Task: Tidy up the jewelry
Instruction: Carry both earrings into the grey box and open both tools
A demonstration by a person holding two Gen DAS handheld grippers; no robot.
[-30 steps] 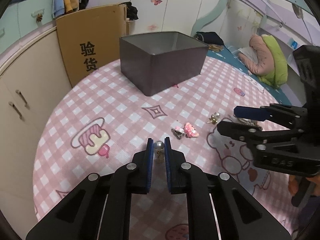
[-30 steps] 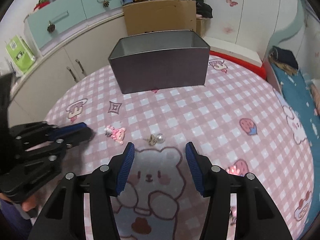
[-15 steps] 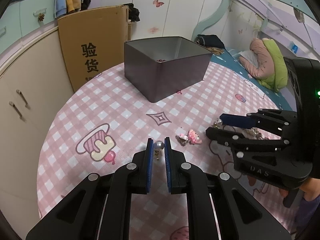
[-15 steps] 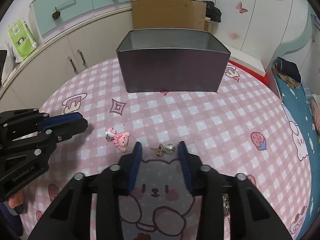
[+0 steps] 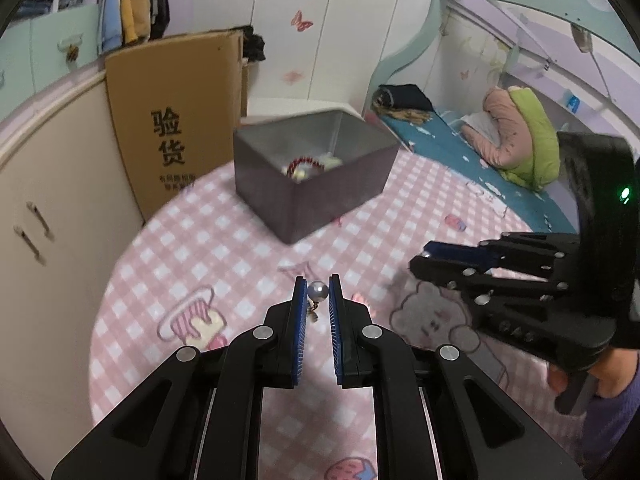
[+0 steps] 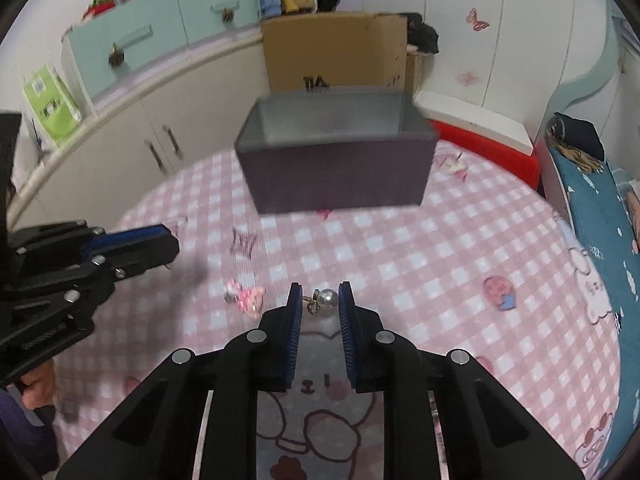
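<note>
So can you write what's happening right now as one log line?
left tongs: shut on pearl earring | right tongs: closing around second pearl earring | grey box: holds beads

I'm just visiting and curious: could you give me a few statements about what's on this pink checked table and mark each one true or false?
1. The left hand-held gripper pinches a pearl earring. True.
2. The grey box is empty. False: a red bead bracelet and other pieces lie inside.
3. A second pearl earring sits between the fingers of the right hand-held gripper, whose jaws are closing. True.
4. The pink charm is inside the box. False: it lies on the tablecloth.
5. The box has a lid on. False: its top is open.
</note>
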